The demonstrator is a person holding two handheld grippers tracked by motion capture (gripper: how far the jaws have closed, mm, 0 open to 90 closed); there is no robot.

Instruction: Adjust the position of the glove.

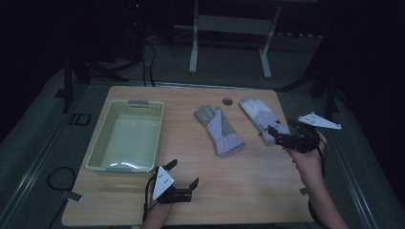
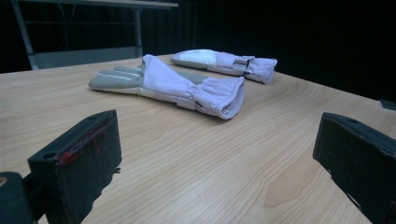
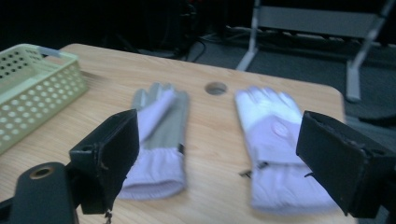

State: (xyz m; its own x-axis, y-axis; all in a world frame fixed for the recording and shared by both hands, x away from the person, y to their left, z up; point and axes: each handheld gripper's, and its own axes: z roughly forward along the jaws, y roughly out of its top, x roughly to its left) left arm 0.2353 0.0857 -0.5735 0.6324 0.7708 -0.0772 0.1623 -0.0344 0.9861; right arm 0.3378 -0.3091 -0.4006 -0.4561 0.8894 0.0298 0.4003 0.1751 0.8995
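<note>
Two lilac and grey gloves lie flat on the wooden table (image 1: pixel 239 181). One glove (image 1: pixel 220 129) (image 2: pixel 173 86) (image 3: pixel 159 140) is at the middle, palm side grey. The other glove (image 1: pixel 260 117) (image 2: pixel 224 60) (image 3: pixel 275 140) lies to its right. My left gripper (image 1: pixel 183 172) (image 2: pixel 219 154) rests low near the front edge, open and empty, and points toward the gloves. My right gripper (image 1: pixel 276 136) (image 3: pixel 224 163) hovers over the cuff of the right glove, open, with nothing between its jaws.
A pale green perforated basket (image 1: pixel 98 143) (image 3: pixel 32 88) stands empty at the table's left. A round cable hole (image 1: pixel 227 101) (image 3: pixel 215 87) sits between the gloves' fingertips near the far edge. A metal frame (image 1: pixel 229 28) stands on the floor beyond the table.
</note>
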